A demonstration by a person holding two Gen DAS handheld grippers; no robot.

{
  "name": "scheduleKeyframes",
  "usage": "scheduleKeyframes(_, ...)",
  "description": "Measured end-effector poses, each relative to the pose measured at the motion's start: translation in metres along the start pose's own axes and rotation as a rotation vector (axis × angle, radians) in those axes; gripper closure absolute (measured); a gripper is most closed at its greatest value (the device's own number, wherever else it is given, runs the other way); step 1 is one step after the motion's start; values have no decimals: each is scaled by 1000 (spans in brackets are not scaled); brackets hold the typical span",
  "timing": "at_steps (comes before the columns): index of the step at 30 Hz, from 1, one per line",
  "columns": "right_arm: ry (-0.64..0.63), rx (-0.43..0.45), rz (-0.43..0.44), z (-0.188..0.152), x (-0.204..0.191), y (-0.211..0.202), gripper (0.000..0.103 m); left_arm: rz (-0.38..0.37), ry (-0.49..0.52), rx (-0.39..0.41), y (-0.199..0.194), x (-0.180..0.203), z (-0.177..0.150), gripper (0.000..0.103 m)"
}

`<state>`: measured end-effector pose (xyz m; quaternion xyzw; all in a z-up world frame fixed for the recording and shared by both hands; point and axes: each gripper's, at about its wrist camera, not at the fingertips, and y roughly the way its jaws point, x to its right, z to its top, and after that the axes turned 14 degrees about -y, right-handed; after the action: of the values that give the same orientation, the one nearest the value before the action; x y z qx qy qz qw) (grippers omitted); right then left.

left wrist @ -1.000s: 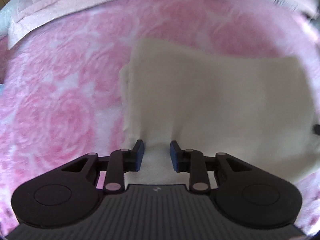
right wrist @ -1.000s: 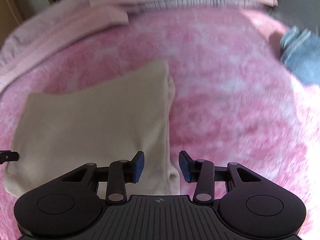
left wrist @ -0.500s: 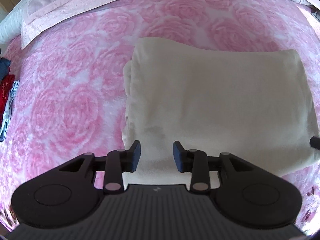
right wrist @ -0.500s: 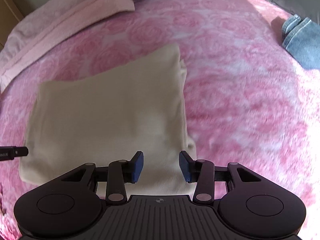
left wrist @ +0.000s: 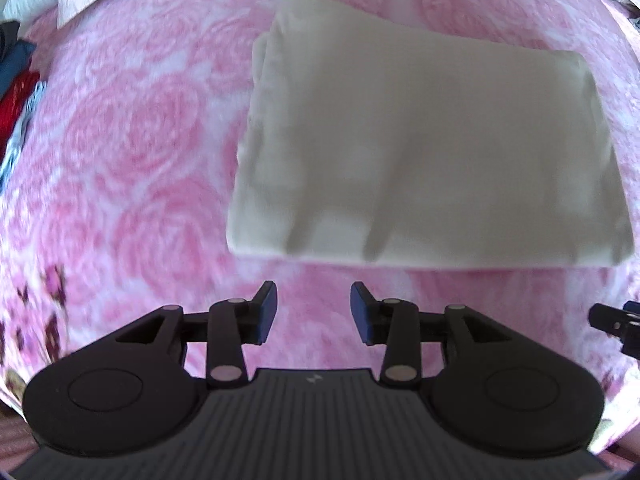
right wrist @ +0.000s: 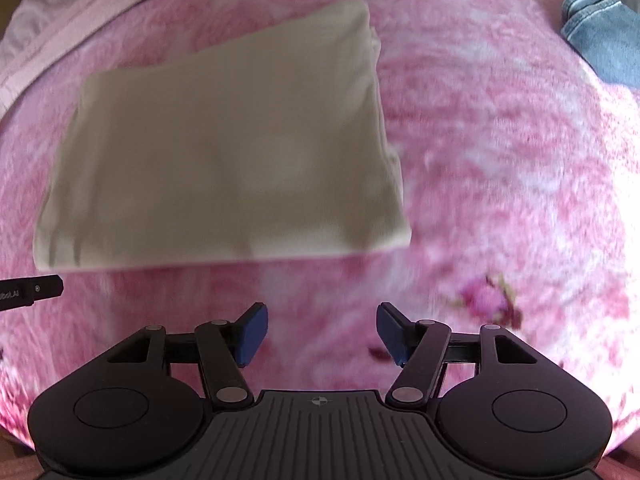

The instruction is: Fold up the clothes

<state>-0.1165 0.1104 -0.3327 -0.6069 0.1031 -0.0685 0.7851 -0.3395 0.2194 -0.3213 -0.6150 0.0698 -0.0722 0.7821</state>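
Folding of the cream garment (left wrist: 424, 152) looks finished: it lies as a flat, squared rectangle on the pink rose-patterned bed cover (left wrist: 132, 136), with stacked layers showing along one side edge. Both tools hang clear of it, over bare cover just beside its near edge, so the step in hand reads as letting go.

The left gripper (left wrist: 313, 310) has its jaws parted and opening, with only bed cover showing between them; nothing is held or touched. The right gripper (right wrist: 319, 332) stands wider apart, also opening, equally empty.

Next would likely be another piece. A blue denim item (right wrist: 604, 40) lies well apart at the far right of the bed, and a small heap of red and blue clothes (left wrist: 16, 92) sits at the far left edge. Either calls for a long reach and a pinch on one edge.
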Motion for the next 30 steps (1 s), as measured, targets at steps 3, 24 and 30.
scheduleKeyframes(3, -20, -10, -17, 3, -6, -5, 39, -10, -16, 6, -7, -6, -5, 67)
scheduleKeyframes(24, 6, 88, 42, 16, 8, -28, 39, -72, 8, 81, -25, -1, -1, 67)
scheduleKeyframes(30, 275, 326, 201, 10, 79, -19, 39, -153, 17, 125, -16, -5, 17, 75)
